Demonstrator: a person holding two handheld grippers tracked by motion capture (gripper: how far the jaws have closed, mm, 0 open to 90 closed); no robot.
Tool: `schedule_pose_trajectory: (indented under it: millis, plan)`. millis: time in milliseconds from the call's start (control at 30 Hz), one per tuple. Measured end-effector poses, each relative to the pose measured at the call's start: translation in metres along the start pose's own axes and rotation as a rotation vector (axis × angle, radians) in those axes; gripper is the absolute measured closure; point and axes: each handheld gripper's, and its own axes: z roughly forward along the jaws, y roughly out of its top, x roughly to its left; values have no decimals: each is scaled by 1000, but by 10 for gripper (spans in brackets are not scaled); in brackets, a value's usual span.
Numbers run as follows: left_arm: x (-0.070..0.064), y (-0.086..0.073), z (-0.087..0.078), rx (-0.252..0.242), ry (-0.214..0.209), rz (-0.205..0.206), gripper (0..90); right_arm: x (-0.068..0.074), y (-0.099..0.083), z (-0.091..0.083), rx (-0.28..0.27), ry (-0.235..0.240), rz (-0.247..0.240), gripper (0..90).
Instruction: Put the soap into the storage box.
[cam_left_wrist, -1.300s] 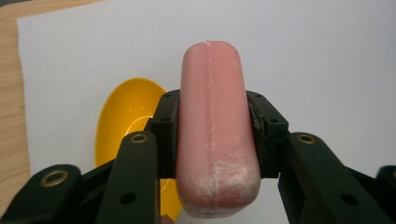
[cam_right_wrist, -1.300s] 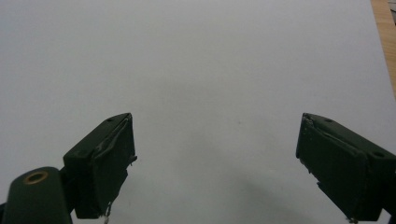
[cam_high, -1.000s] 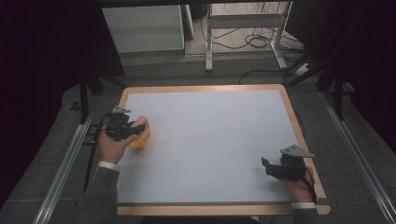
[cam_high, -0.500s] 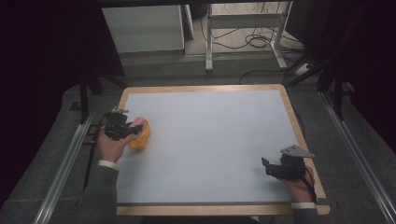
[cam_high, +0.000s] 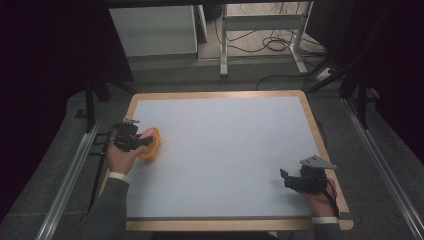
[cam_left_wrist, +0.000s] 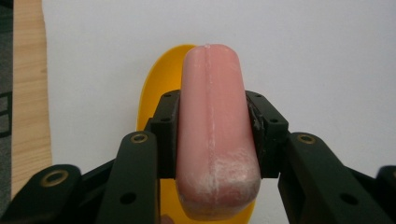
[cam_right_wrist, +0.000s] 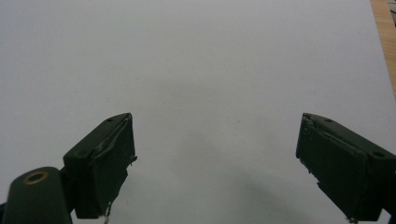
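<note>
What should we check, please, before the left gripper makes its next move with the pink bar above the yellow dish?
1. Grip on the pink bar: ok; the left gripper has one jaw on each long side.
2. Bar centred in the jaws: ok; it runs straight out between them.
3. Bar over the yellow dish: ok; the dish lies directly beneath it.
4. Bar touching the dish or held above it: cannot tell.
5. Right gripper out of the way: ok; open and apart, near the table's right edge.
6. White mat around the dish bare: ok.
</note>
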Motion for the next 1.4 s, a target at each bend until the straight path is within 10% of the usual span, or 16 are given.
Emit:
schedule_pose_trajectory:
  millis: [533,833,1400]
  plan:
    - [-3,-7,2,29,-4,30,507,0,0,0,-1,-1,-2,114]
    - [-12,-12,-25,-91,-6,74,312,0,0,-1,-2,-2,-1,114]
    - [-44,-55,-39,-117,-128,126,305,1,2,-3,-16,9,-3,113]
